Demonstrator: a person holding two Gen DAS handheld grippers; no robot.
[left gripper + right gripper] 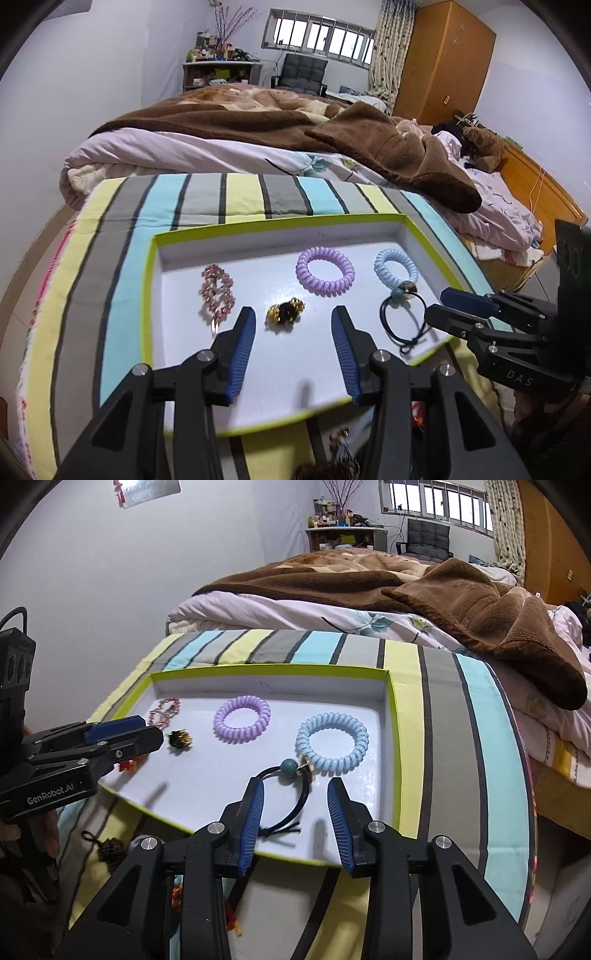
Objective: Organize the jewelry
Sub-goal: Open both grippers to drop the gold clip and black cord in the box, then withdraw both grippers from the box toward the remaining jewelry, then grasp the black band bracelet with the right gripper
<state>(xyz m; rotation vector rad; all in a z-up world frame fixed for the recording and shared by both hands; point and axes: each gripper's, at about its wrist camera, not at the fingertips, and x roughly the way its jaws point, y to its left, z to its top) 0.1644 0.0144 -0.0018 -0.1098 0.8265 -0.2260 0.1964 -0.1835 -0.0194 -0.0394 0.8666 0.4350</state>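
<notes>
Grippers first, nearest the lenses: the left gripper (293,314) is hovering low over the near half of the shallow white tray with the lime-green rim (147,295), blue-ribbed jaws spread wide and holding nothing. The right gripper (295,786) is doing the same at the tray's near right corner, jaws parted and empty.

Sitting just ahead of the left jaws, the small gold-and-black clip (285,312) is resting on the tray floor. To its left, the pink rhinestone hair clip (218,291) is lying with its long axis running near to far, its plain metal tip pointing back at the camera. Between the right jaws, the black elastic hair tie with a teal bead (291,794) is lying flat, its knotted tails pointing toward the near rim and the bead toward the far side. Touching that bead end, the pale blue spiral coil hair tie (332,744) is lying flat; well apart on its left, the lilac spiral coil hair tie (242,719) is doing likewise.

The tray is sitting on a striped quilt in yellow, grey and turquoise (207,195). Beyond it, a brown fleece blanket (258,125) is sprawling over the bed, with a grey chair (304,72), a barred window (321,35) and a wooden wardrobe (447,59) at the back.
</notes>
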